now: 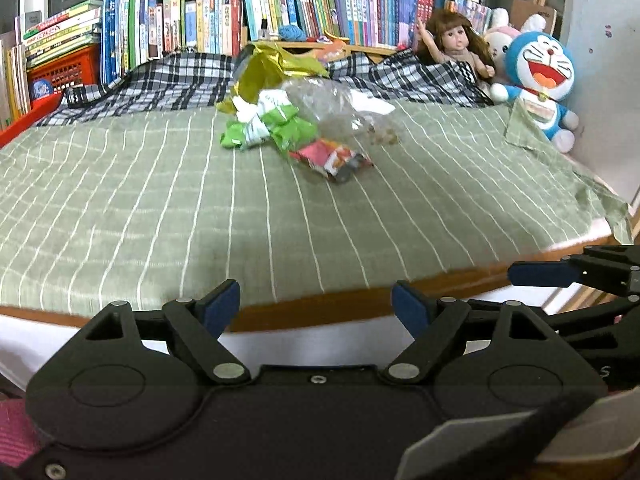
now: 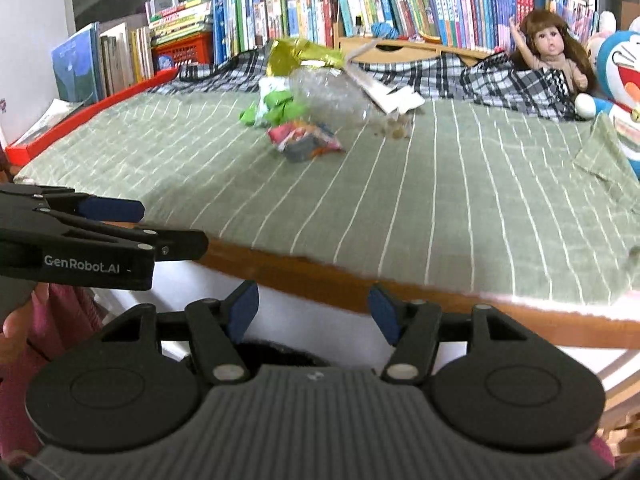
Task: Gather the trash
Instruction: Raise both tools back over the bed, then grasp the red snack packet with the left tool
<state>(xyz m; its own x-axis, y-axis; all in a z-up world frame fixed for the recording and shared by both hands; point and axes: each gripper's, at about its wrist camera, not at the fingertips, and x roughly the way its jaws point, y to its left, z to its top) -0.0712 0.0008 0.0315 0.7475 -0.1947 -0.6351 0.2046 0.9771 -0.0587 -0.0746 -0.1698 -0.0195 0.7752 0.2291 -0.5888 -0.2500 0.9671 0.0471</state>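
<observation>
On striped green cloth [image 1: 160,200], crinkled wrappers [image 1: 276,124] lie; both grippers' jaws gape empty.

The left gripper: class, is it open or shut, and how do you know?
Open. The left gripper has its two blue-padded fingers spread wide apart, nothing between them.

A bed with a green striped sheet [image 1: 160,208] fills the room's middle, crowded book rows [image 1: 280,4] at twelve o'clock, a pale wall [image 1: 600,80] at three o'clock.
</observation>
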